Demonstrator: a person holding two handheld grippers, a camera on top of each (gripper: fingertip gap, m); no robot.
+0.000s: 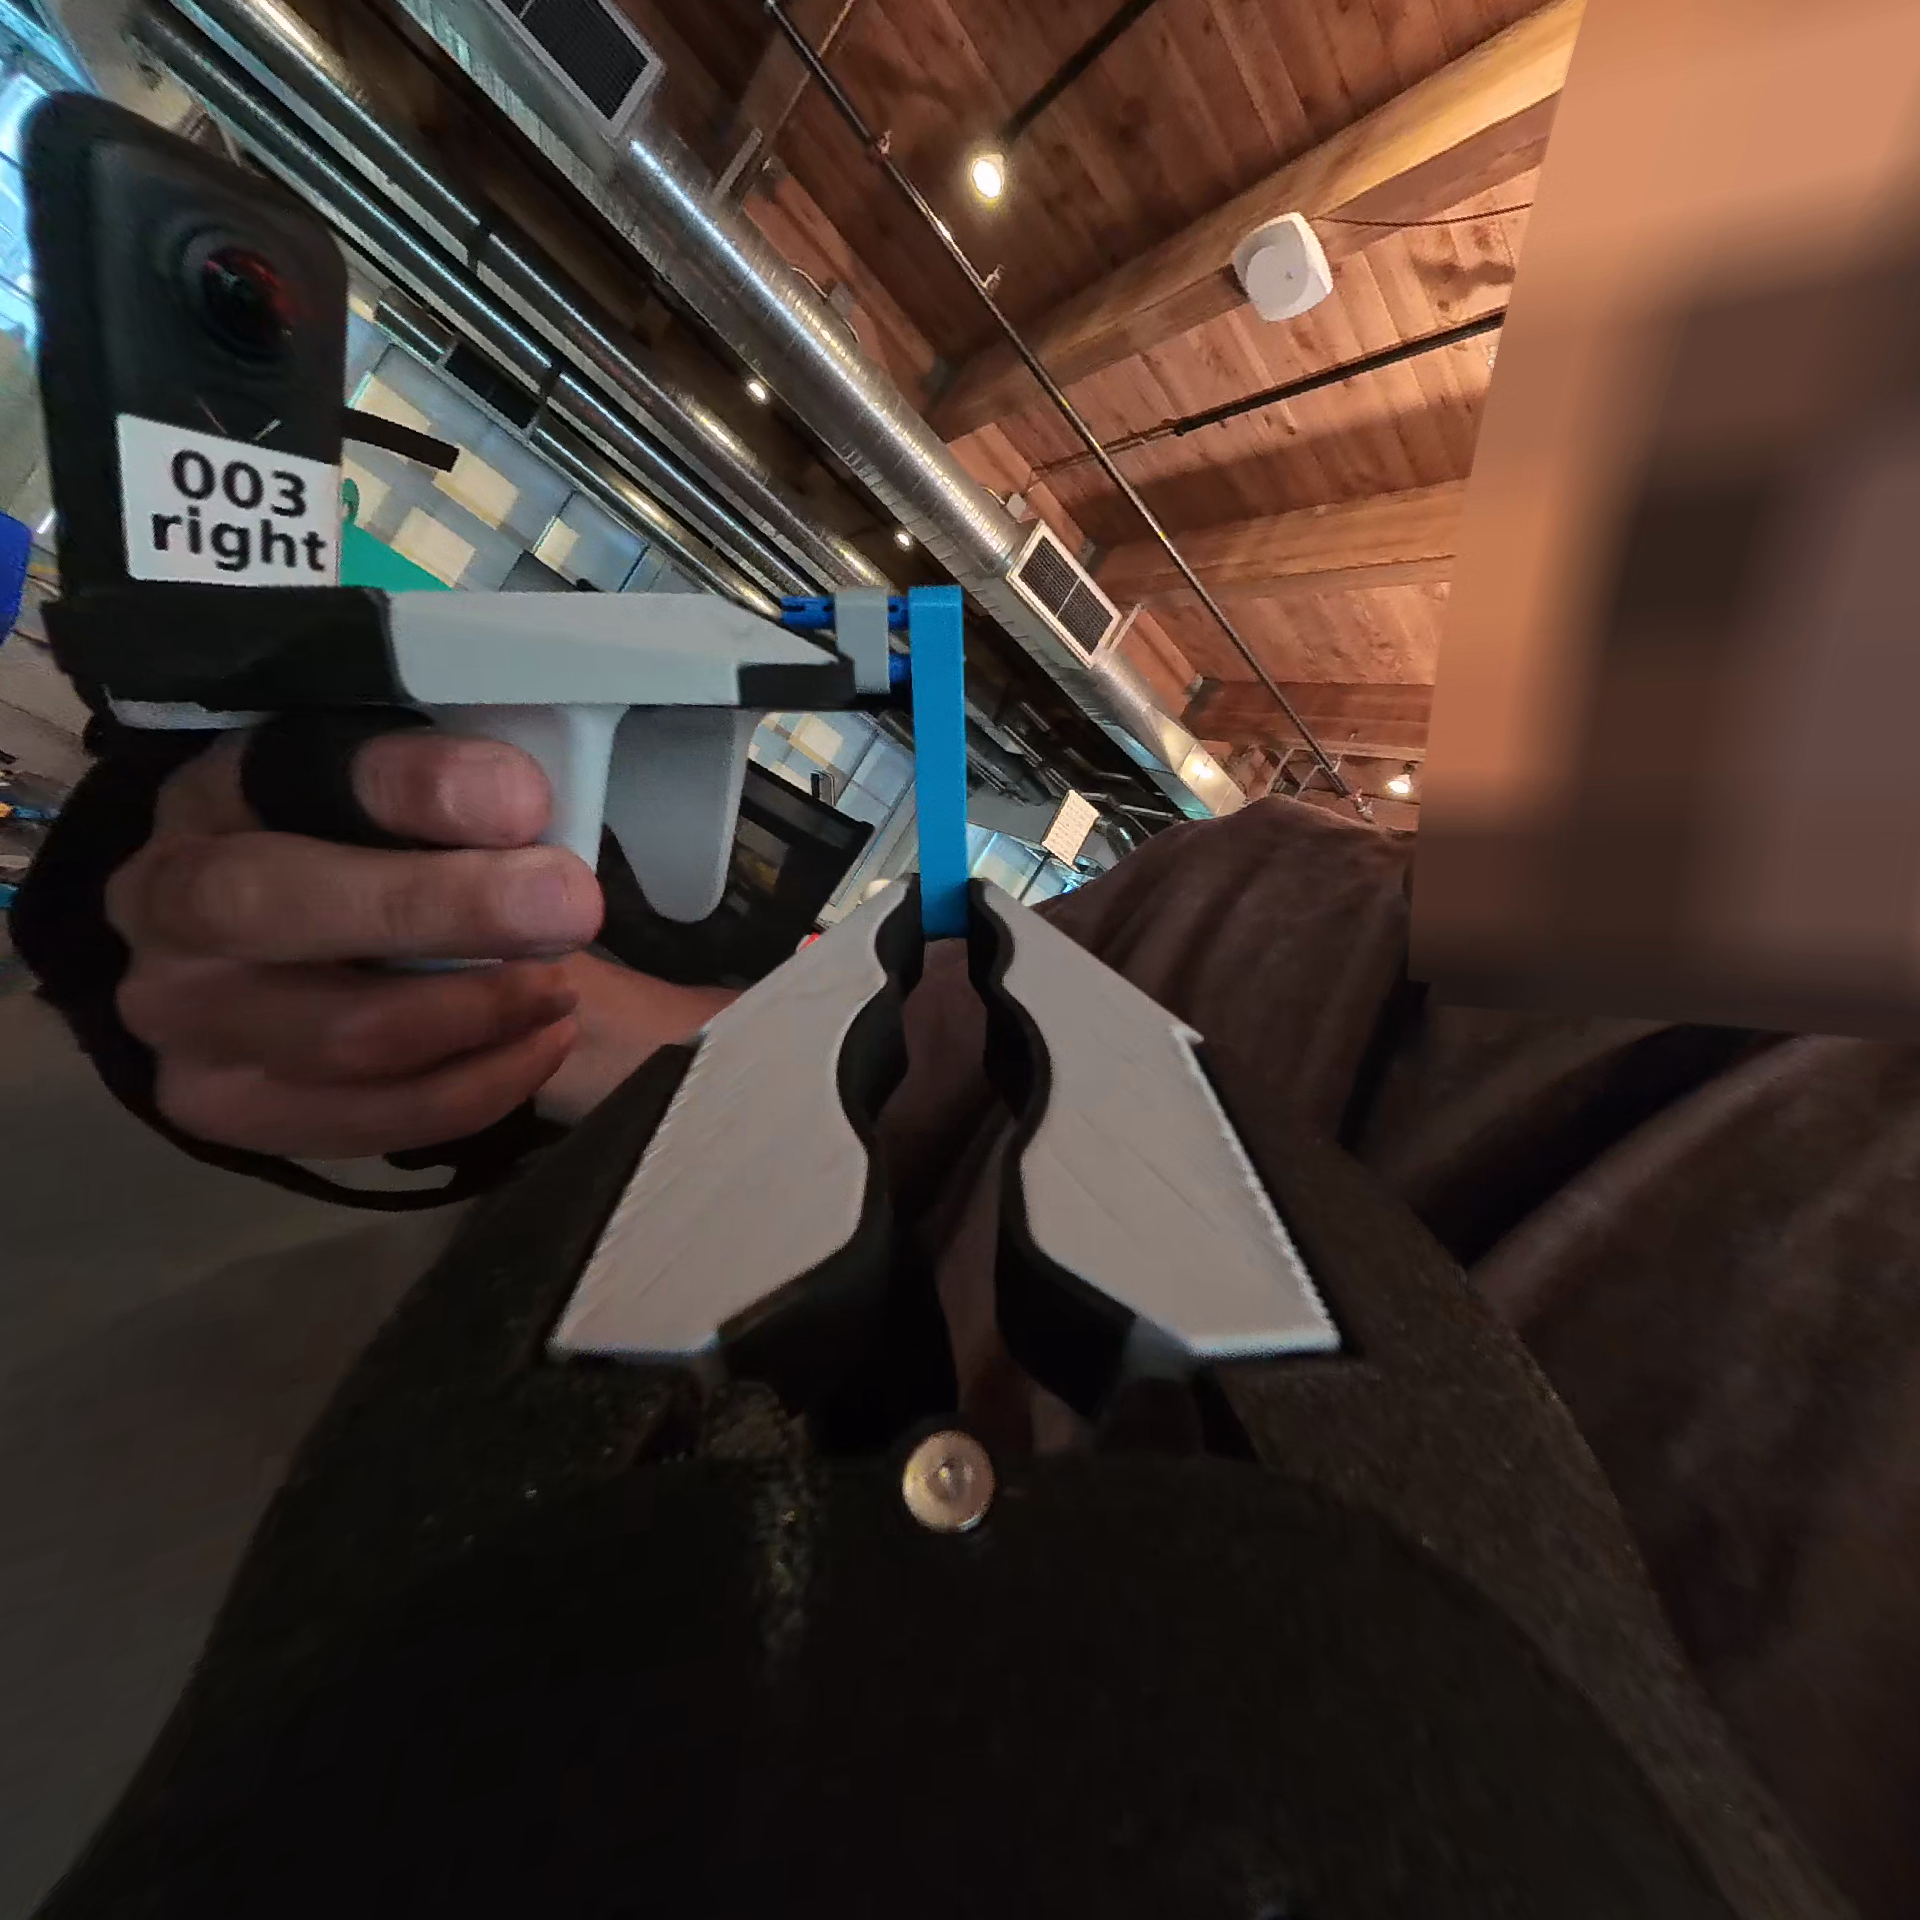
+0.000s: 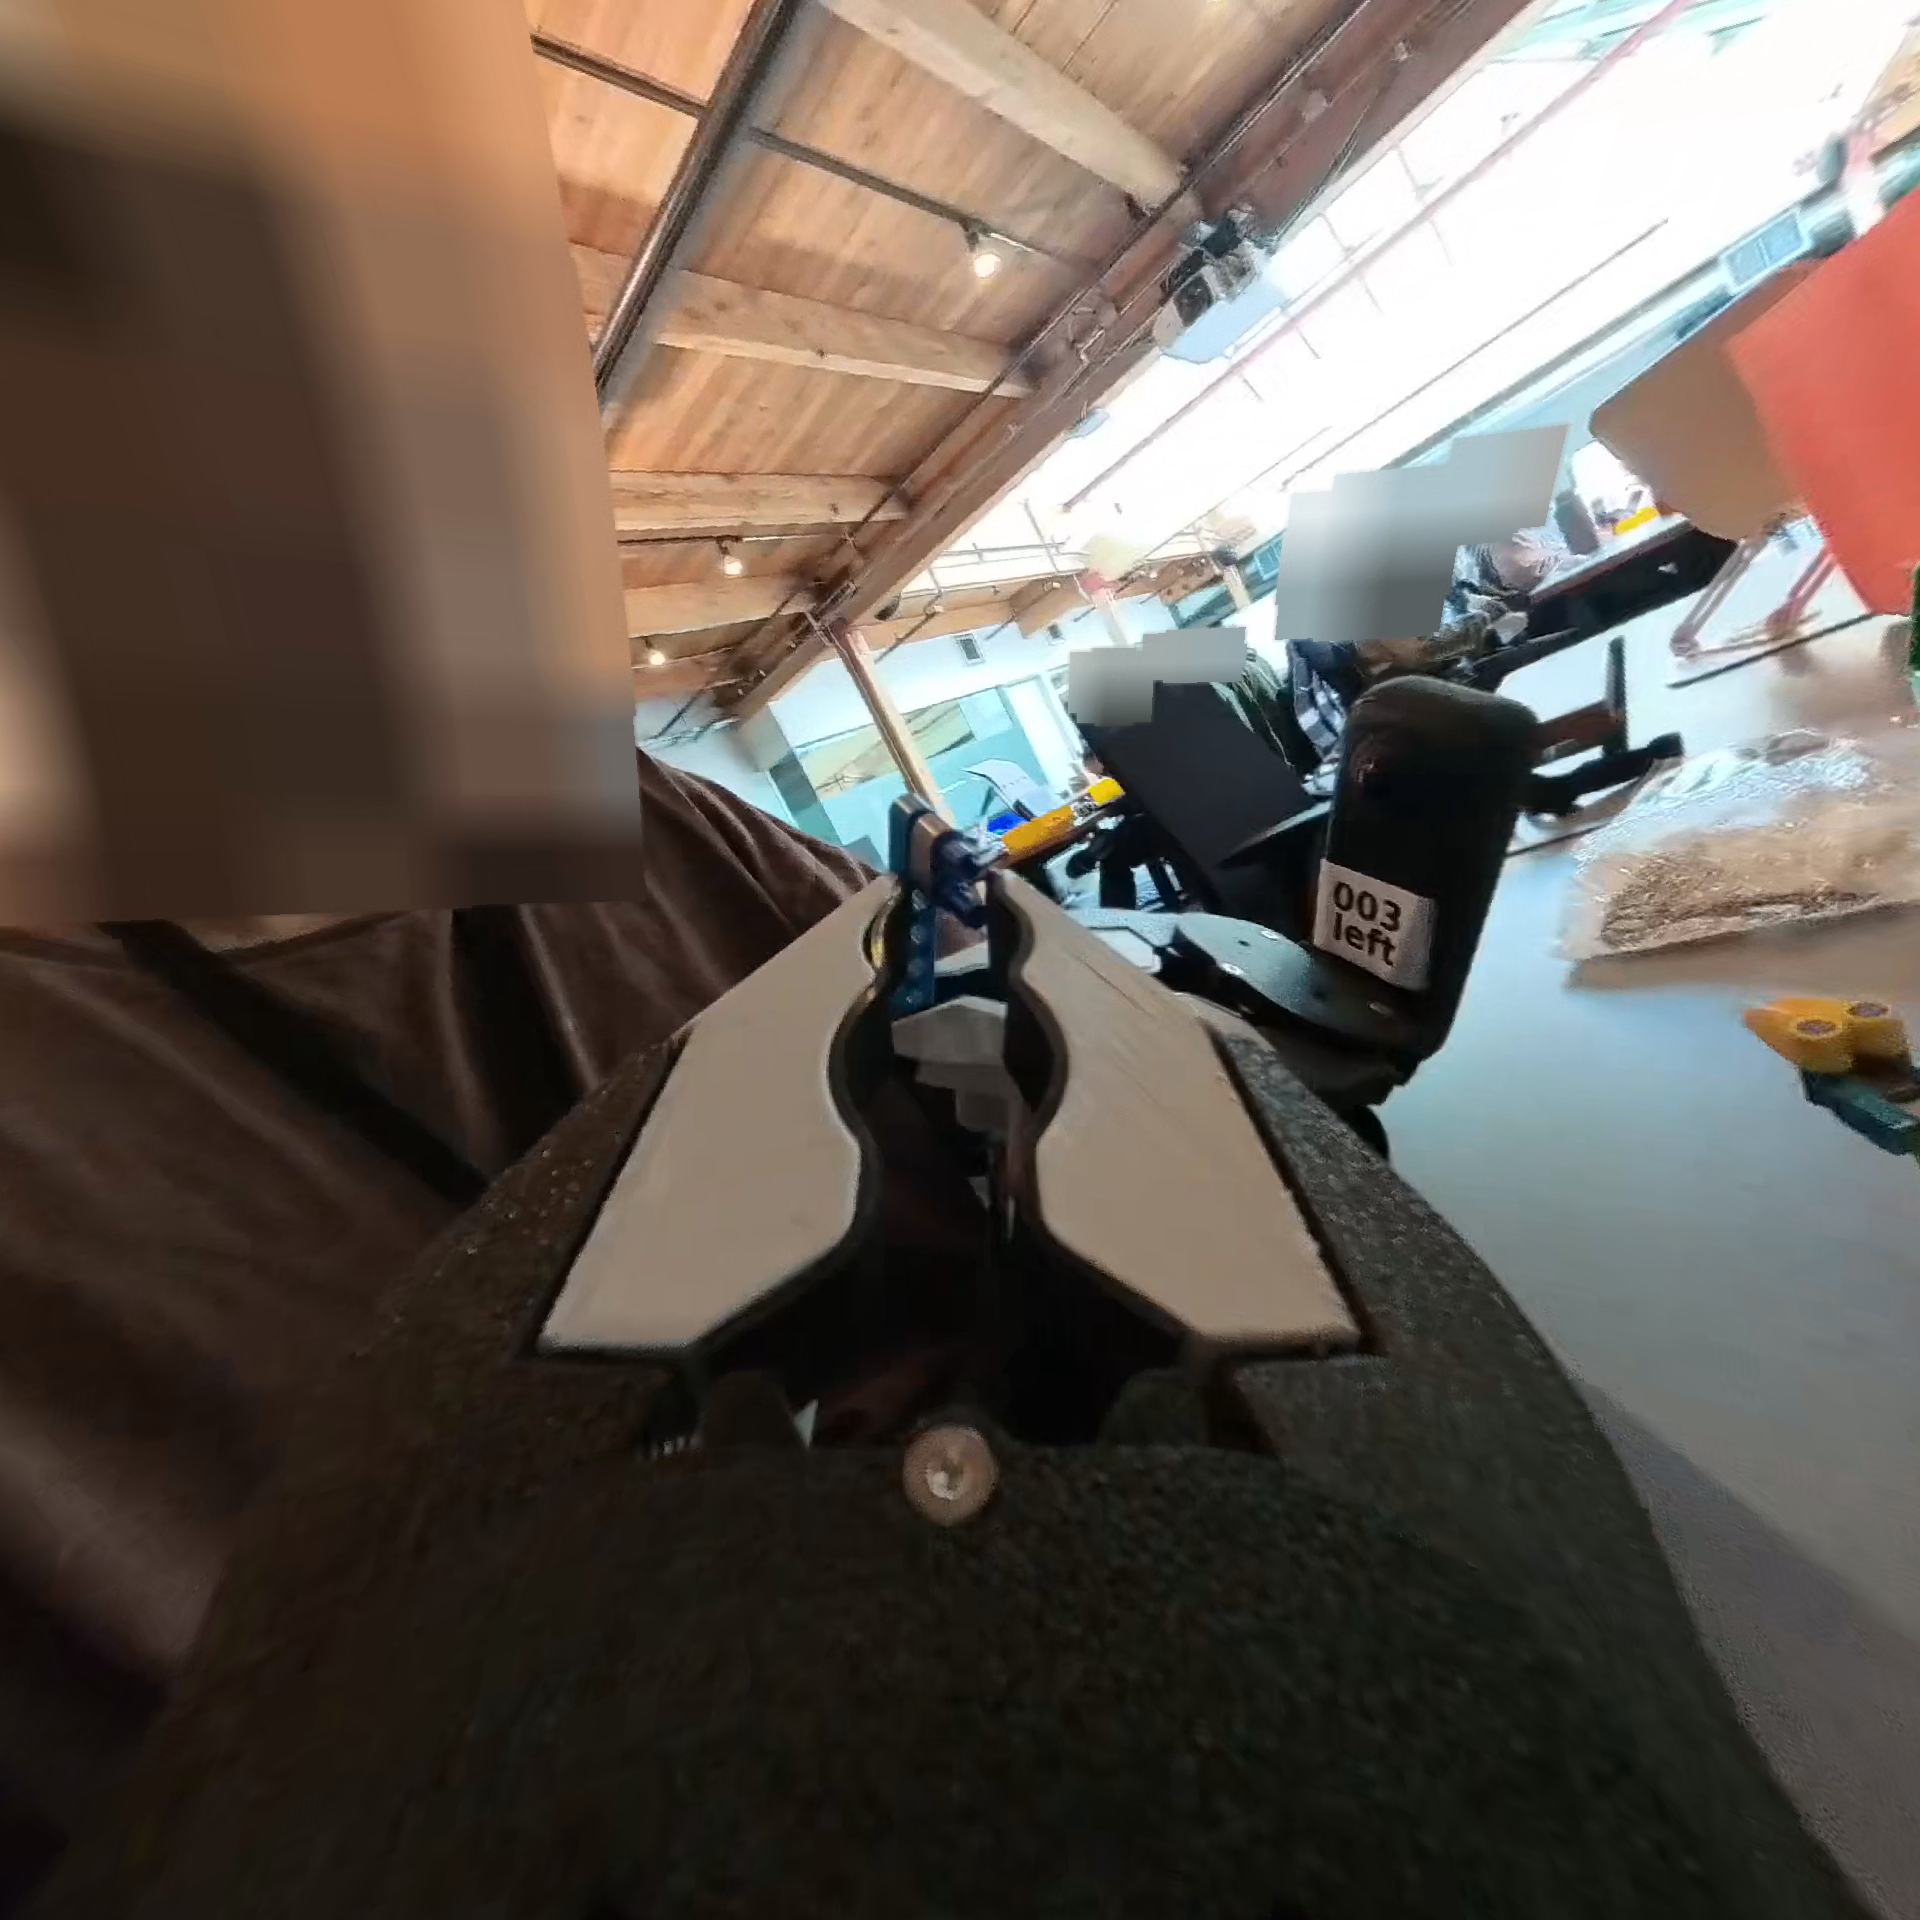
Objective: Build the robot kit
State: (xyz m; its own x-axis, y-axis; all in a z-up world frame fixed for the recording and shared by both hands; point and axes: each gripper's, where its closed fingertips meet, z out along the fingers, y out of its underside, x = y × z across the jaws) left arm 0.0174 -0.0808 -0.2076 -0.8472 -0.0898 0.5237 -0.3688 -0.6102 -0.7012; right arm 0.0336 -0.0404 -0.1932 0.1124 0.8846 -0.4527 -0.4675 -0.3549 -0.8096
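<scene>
Grey-fingered, the right gripper [image 1: 847, 649] pinches a small grey block with blue pins [image 1: 871, 646] joined to the upright blue beam [image 1: 940, 758]. Further right, the left gripper [image 1: 943, 920] clamps that beam's lower end, brown clothing [image 1: 1299, 935] close behind.

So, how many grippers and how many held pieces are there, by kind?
grippers: 2 (left gripper, right gripper)
blue beam, pinched by the left gripper: 1
grey block, at the right gripper's tips: 1
Total: 4
</scene>
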